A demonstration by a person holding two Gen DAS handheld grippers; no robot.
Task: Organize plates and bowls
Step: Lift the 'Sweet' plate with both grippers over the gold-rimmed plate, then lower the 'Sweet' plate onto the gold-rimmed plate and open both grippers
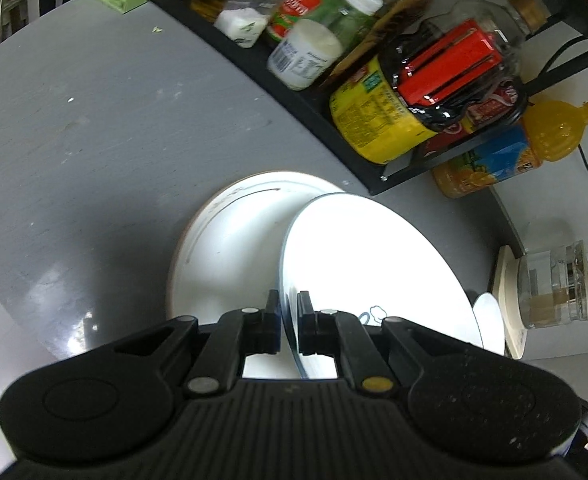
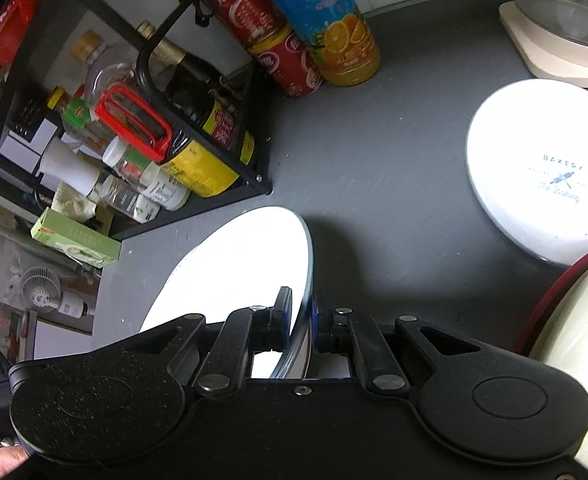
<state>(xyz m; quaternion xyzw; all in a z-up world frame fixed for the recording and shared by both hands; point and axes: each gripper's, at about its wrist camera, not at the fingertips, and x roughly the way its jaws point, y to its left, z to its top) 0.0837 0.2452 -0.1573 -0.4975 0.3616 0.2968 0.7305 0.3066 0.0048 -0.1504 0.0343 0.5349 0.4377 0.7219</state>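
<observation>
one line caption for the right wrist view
Right tool grips a white plate by its rim above the grey table.

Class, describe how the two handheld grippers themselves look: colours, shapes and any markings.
Both are matte black plastic. The left gripper has a ribbed centre body, two rounded lobes, silver pivot pins and one brass-coloured pin. The right gripper has a speckled, smooth body, silver pins, a centre screw and blue on its fingertips.
</observation>
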